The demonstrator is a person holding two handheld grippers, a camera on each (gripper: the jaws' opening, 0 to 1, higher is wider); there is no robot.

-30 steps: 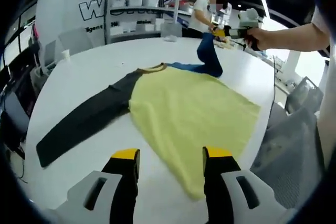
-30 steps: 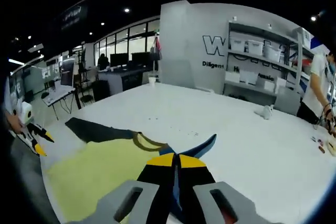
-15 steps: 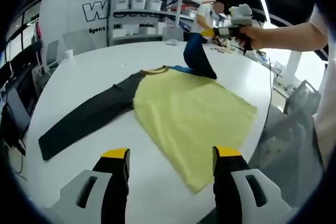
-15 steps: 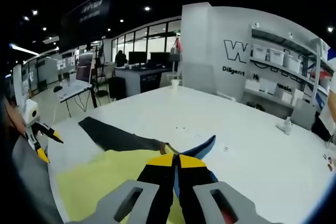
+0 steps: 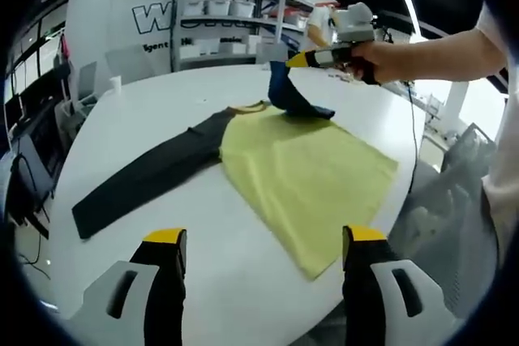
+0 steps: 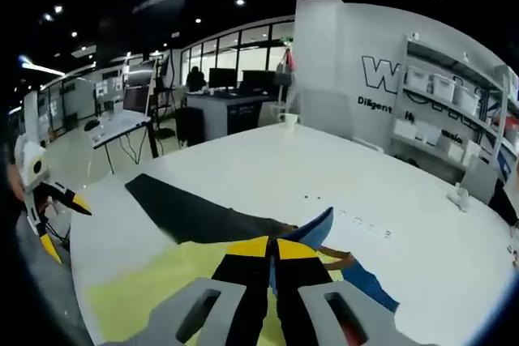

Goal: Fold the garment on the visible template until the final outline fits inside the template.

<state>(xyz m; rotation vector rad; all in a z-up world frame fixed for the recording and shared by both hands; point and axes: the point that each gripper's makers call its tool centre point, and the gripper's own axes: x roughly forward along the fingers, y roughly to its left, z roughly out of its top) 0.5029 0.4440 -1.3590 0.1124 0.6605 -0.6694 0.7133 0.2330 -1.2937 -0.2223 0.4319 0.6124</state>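
Observation:
A long-sleeved shirt lies flat on the white table. Its yellow body is in the middle and its black sleeve stretches out to the left. The blue sleeve is lifted off the table near the collar, and my right gripper, held in a hand, is shut on it. In the right gripper view the blue sleeve sticks out past my right gripper, above the black sleeve and yellow body. My left gripper stands open in front of the shirt's hem, holding nothing.
Shelves with white bins stand behind the table, and a paper cup sits near its far left edge. The table's edge runs close to the shirt's right side, with a grey chair beyond. Desks with monitors fill the back.
My right gripper has carried the blue sleeve leftward and lower, over the yellow body near the collar. My left gripper's jaws stand wider apart.

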